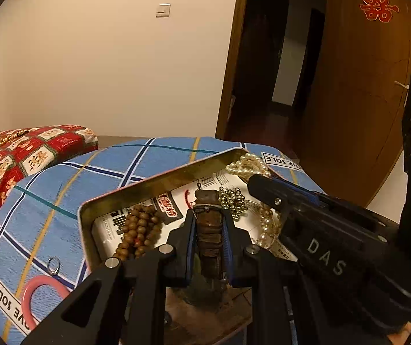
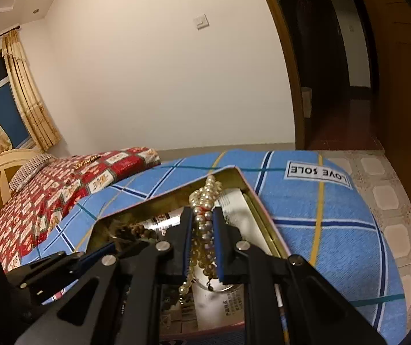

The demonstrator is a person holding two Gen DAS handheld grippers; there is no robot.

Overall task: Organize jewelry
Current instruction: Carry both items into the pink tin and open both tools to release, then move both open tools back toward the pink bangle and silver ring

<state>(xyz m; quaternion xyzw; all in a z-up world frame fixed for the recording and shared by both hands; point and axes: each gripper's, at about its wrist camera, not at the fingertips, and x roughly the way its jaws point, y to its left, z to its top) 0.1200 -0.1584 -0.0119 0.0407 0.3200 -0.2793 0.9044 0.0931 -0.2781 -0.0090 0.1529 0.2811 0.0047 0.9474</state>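
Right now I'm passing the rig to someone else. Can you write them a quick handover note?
Left hand-held gripper: shut on the brown strap, over the tin.
Right hand-held gripper: shut on the pearl necklace, also over the tin.
In the tin: wooden bead bracelet and gold bead chain.
On the blue bedspread, outside the tin: pink bangle and small silver ring.
Left: release both held pieces into the tin, then probably collect bangle and ring.
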